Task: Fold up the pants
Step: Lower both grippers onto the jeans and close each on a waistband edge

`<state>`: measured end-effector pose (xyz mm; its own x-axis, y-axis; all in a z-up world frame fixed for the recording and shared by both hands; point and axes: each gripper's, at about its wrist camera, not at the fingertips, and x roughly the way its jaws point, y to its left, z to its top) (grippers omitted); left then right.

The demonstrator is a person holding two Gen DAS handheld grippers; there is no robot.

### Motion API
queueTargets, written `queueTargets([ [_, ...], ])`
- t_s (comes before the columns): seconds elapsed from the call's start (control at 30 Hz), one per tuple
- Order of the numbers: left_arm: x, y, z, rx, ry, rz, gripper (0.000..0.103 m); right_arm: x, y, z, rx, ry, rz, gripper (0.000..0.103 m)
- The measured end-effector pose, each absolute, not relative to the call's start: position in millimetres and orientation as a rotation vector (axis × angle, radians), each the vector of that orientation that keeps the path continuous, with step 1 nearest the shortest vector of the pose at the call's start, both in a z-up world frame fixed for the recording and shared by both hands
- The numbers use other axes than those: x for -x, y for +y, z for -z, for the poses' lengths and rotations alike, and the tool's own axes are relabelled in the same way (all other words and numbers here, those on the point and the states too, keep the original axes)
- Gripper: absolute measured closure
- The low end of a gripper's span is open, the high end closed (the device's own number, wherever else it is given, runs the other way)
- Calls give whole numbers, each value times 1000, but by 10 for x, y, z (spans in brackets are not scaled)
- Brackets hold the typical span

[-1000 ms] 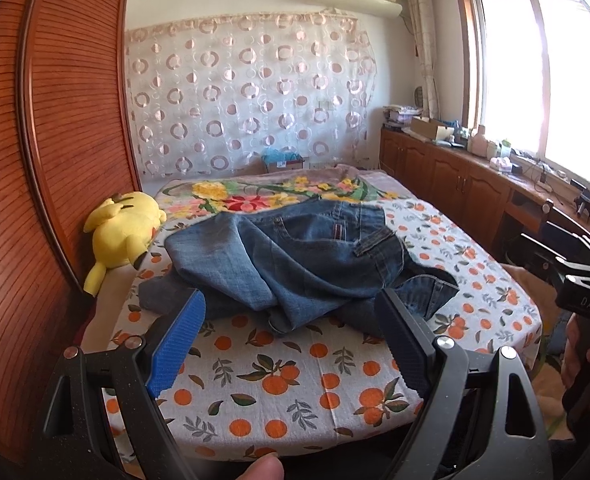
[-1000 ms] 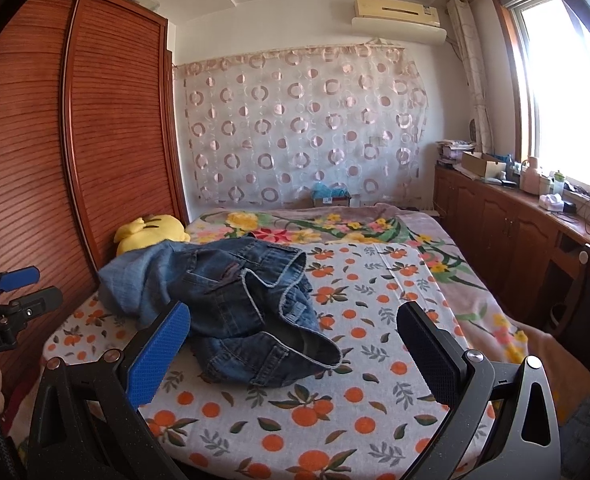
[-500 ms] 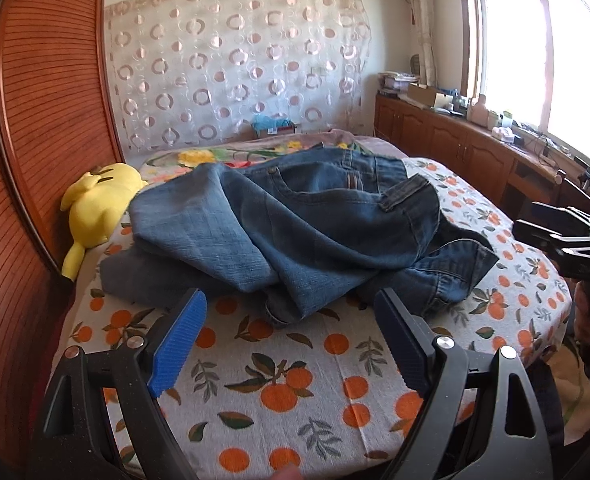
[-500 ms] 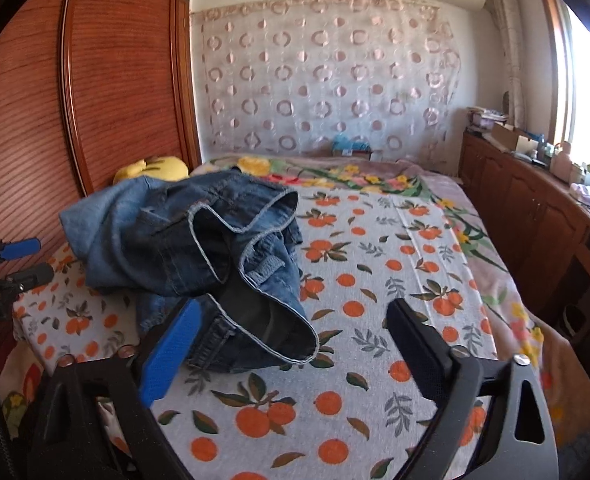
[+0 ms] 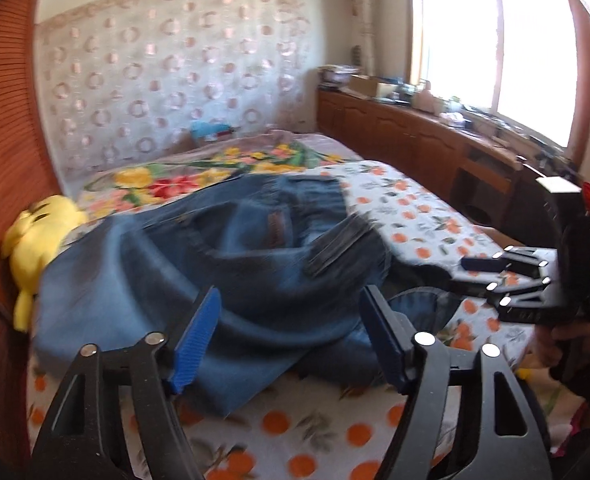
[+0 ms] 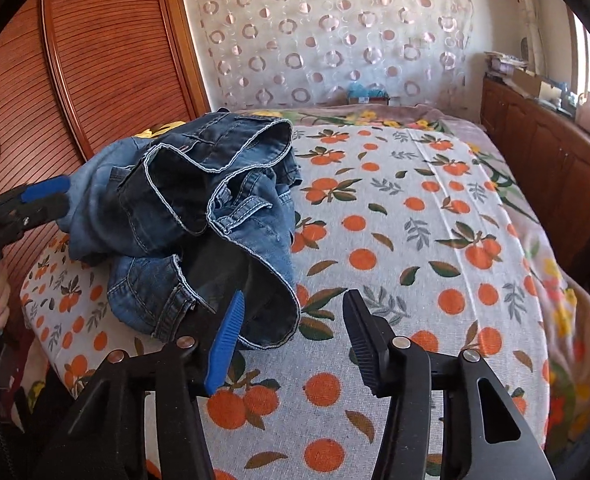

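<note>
The jeans (image 6: 199, 216) sit crumpled on the orange-print bedspread (image 6: 415, 240) and both jaws have just been closing — left gripper (image 5: 291, 344) and right gripper (image 6: 291, 336) still gape, empty — so each should probably bite a single hem (image 6: 279, 320), not the bunched layers.

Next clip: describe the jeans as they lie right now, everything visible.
The jeans are blue denim with pale stitching and frayed-looking hems, crumpled in an unfolded heap on the orange-print bedsheet near the bed's wardrobe side. The dark inside shows at an open hem facing the right gripper. A brown patch shows on top. Neither gripper's fingers pinch the fabric yet.
</note>
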<state>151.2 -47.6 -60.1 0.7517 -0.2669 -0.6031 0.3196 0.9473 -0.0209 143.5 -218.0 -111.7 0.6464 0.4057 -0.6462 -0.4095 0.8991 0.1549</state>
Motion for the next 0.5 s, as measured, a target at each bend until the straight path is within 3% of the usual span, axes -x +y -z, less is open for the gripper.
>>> queueTargets([
  [0.1, -1686, -579, 565, -86, 672, 387, 34, -1505, -2191, 1190, 8, 754, -484, 56],
  [0.23, -1843, -775, 574, -125, 704, 435, 37, -1633, -2090, 1309, 66, 788, -486, 71],
  [0.3, -1906, -863, 602, -144, 734, 466, 49, -1628, -2077, 1309, 65, 787, -502, 82],
  [0.33, -1933, -901, 611, -155, 743, 474, 50, -1617, -2074, 1311, 62, 783, -505, 90],
  [0.43, -2004, -1016, 643, -204, 763, 482, 60, -1604, -2099, 1309, 58, 775, -496, 99],
  [0.5, -2065, -1031, 650, -221, 779, 468, 79, -1600, -2144, 1289, 43, 766, -500, 101],
])
